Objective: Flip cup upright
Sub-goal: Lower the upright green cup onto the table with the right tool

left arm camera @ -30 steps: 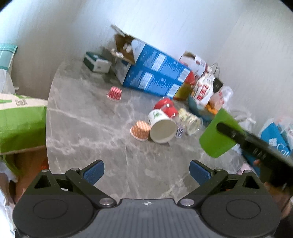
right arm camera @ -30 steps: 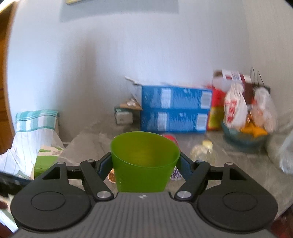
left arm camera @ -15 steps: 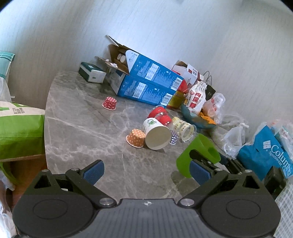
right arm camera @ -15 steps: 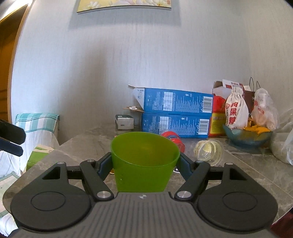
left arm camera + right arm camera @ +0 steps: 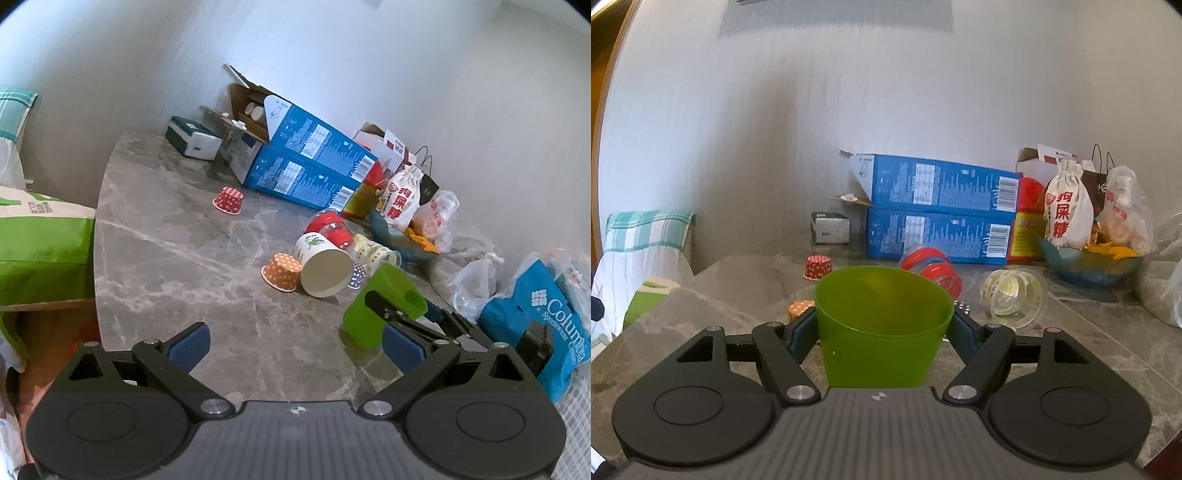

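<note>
My right gripper (image 5: 884, 325) is shut on a green plastic cup (image 5: 882, 325), held upright with its mouth up, its base at or just above the grey marble table (image 5: 1071, 347). In the left wrist view the green cup (image 5: 369, 314) stands near the table's right front, with the right gripper's fingers (image 5: 388, 306) clamped on its sides. My left gripper (image 5: 295, 343) is open and empty, hovering over the table's front, left of the cup.
A white paper cup (image 5: 325, 264), an orange dotted cup (image 5: 282, 271), red cups (image 5: 328, 229) and a clear cup (image 5: 376, 253) lie mid-table. A red dotted cup (image 5: 229, 199) stands upside down. Blue boxes (image 5: 306, 166), a bowl with bags (image 5: 1089, 258) and a blue bag (image 5: 546, 314) line the back and right.
The right gripper has lowered the green cup from the air down to the table surface, mouth up. The left gripper has stayed open and shifted only slightly.
</note>
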Demonstrator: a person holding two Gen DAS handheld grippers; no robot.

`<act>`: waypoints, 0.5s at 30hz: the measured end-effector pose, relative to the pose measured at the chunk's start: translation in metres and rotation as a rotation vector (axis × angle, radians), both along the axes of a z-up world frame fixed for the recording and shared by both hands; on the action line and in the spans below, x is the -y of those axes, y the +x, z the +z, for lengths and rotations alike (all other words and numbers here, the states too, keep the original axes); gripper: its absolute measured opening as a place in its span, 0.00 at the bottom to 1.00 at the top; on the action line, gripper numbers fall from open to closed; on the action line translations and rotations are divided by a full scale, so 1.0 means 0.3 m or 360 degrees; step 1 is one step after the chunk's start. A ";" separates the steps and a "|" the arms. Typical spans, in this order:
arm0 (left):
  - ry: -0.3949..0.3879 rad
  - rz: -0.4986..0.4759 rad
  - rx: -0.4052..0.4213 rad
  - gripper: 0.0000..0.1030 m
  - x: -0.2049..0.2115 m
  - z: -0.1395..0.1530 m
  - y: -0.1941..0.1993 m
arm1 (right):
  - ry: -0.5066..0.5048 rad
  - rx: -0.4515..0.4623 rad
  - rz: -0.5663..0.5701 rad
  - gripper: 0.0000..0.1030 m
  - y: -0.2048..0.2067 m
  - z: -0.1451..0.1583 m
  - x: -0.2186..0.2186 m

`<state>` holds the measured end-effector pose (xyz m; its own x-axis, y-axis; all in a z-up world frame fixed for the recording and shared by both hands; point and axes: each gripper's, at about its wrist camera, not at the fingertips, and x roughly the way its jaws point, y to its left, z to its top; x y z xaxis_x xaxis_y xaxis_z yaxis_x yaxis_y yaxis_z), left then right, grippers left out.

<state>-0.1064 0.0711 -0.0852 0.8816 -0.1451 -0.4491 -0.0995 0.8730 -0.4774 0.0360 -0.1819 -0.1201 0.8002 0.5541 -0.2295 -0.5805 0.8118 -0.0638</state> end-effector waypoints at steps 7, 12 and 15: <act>-0.0014 -0.0001 -0.0017 0.98 -0.003 -0.011 0.006 | -0.0040 -0.0014 0.0025 0.72 -0.007 -0.019 -0.019; -0.0038 0.0002 -0.0025 0.98 -0.004 -0.018 0.007 | -0.0024 -0.0028 0.0033 0.73 -0.005 -0.014 -0.025; -0.0052 0.0009 -0.0030 0.98 -0.007 -0.021 0.006 | -0.0029 -0.0029 0.0040 0.74 -0.010 -0.013 -0.033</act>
